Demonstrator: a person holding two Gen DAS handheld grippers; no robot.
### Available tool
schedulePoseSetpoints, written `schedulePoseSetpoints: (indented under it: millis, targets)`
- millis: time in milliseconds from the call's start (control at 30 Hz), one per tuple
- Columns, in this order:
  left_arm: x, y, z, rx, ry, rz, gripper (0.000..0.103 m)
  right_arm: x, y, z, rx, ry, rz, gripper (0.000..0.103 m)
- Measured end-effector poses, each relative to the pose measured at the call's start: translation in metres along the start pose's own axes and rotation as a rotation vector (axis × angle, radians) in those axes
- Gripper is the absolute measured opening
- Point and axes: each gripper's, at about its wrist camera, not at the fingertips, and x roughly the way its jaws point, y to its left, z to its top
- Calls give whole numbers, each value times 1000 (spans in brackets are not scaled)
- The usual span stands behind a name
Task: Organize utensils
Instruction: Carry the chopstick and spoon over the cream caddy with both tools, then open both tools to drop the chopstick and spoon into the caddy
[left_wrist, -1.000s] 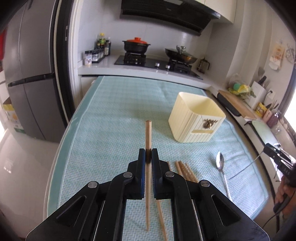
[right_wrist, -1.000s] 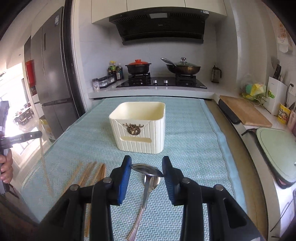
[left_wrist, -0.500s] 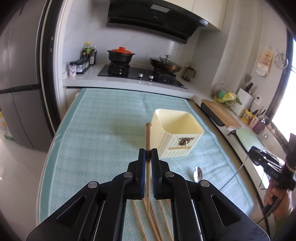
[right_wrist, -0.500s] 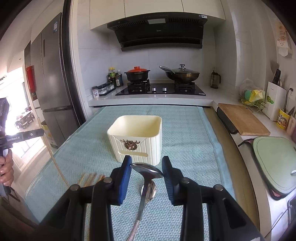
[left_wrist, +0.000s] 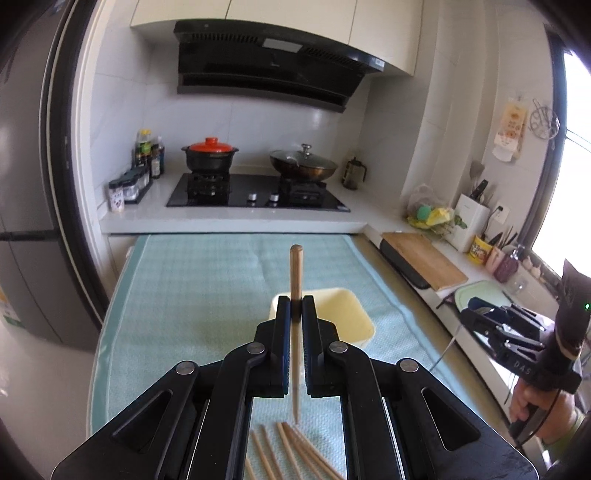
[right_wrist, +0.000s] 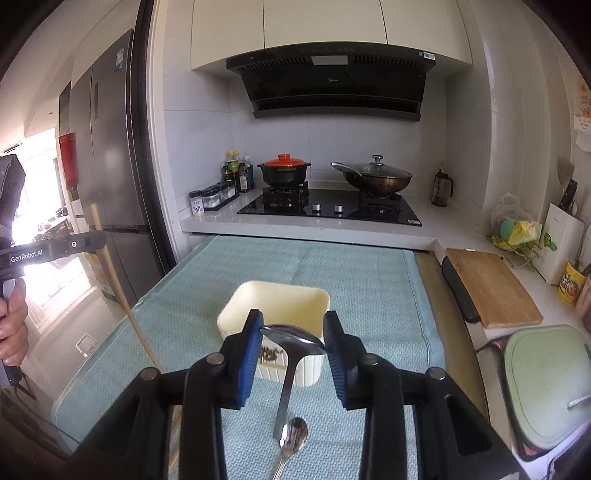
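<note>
My left gripper (left_wrist: 295, 301) is shut on a wooden chopstick (left_wrist: 295, 269), which stands nearly upright with its tip hanging above the mat. Right behind it is the cream utensil box (left_wrist: 347, 317). Several more chopsticks (left_wrist: 291, 450) lie on the teal mat (left_wrist: 192, 288) below. My right gripper (right_wrist: 293, 322) is shut on the bowl of a metal spoon (right_wrist: 293, 339); its handle hangs down in front of the cream box (right_wrist: 273, 306). A second spoon (right_wrist: 293, 435) lies on the mat underneath. Each view shows the other gripper off to the side, held in a hand.
Behind the mat is a stove (right_wrist: 328, 208) with a red-lidded pot (right_wrist: 283, 170) and a lidded wok (right_wrist: 373, 177). A wooden cutting board (right_wrist: 491, 288) and a green board (right_wrist: 546, 380) lie to the right. A fridge (right_wrist: 107, 158) stands on the left.
Both grippers have risen off the mat, carrying the chopstick and the spoon. The left one has swung toward the cream box, which now sits right behind its fingers.
</note>
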Motion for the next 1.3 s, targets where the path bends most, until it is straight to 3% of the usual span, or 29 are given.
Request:
schedulePoseSetpoints:
  millis: [167, 333, 467, 633, 800, 833, 867, 933, 1000, 1133, 1300]
  targets:
    - [24, -22, 44, 42, -54, 22, 4, 27, 0, 46, 16, -43, 7, 34]
    - [72, -34, 57, 48, -48, 52, 4, 69, 3, 66, 25, -65, 15, 34]
    - [117, -32, 45, 15, 5, 66, 4, 113, 3, 57, 30, -24, 8, 34]
    - [161, -28, 19, -19, 90, 73, 4, 165, -13, 29, 91, 102, 13, 34]
    - [181, -28, -1, -8, 146, 95, 6, 183, -22, 8, 109, 167, 5, 35]
    - [182, -27, -3, -9, 153, 97, 10, 183, -23, 7, 107, 168, 3, 37]
    - [181, -27, -4, -9, 158, 96, 15, 182, -23, 8, 104, 161, 0, 41]
    - [172, -27, -5, -4, 147, 106, 45, 171, -23, 10, 102, 133, -3, 59]
    - [154, -27, -5, 2, 111, 118, 57, 156, -22, 15, 87, 106, -4, 59]
    - [102, -22, -13, 17, 71, 114, 67, 112, -14, 20, 36, 47, -8, 59]
    - [16, -17, -48, 86, 35, 151, 78, 38, 1, 0, -30, -11, 22, 59]
